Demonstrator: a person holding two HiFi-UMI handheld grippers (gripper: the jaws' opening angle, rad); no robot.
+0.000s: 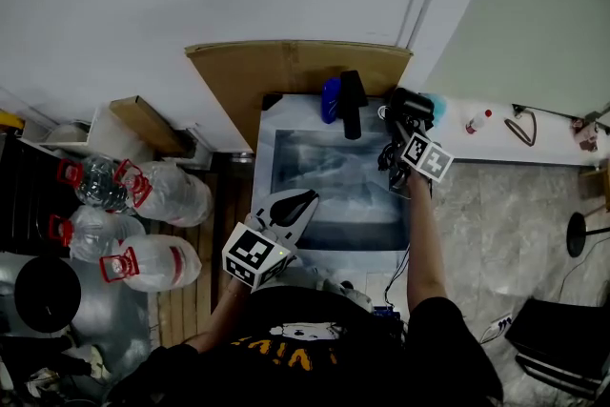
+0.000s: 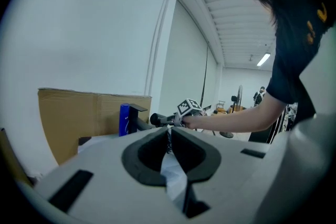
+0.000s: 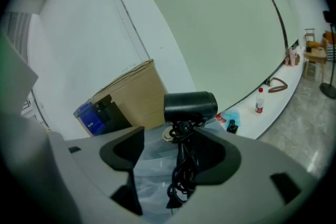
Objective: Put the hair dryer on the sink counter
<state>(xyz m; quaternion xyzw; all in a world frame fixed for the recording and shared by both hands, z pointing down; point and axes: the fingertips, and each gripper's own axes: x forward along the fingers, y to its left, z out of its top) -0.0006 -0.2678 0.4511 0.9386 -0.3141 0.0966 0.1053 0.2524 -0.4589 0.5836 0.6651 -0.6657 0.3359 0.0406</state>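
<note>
A black hair dryer [image 3: 190,106] is seen upright at the back right corner of the plastic-covered sink surface [image 1: 264,157], between the jaws of the right gripper [image 3: 172,131]. Its barrel is laid crosswise, with the long axis running left to right in the right gripper view, while the handle is pointed down toward the gripper. One round end of the barrel is turned toward a blue bottle [image 1: 330,100] at the back of the sink; which end is the nozzle cannot be told. A black cord [image 3: 181,176] is bundled along the handle.

The right gripper's jaws are held apart. Handle and cord are pressed against the jaw on that view's right, and clear plastic is seen through a gap on the other side. Whether the dryer is set down on the surface cannot be made out.

The left gripper [image 1: 307,197] is kept near the sink's front left edge, its jaws brought together with nothing between them.

White print is carried on the blue bottle, but it is too small to be read. Yellow lettering on the person's black shirt [image 1: 286,348] is only partly shown. Red-and-white labels on the large water bottles [image 1: 162,191] at the left are illegible. A cardboard sheet [image 1: 286,67] is propped against the wall behind the sink, and a small red-capped bottle [image 1: 477,121] is stood on the white ledge [image 1: 496,146] to the right.
</note>
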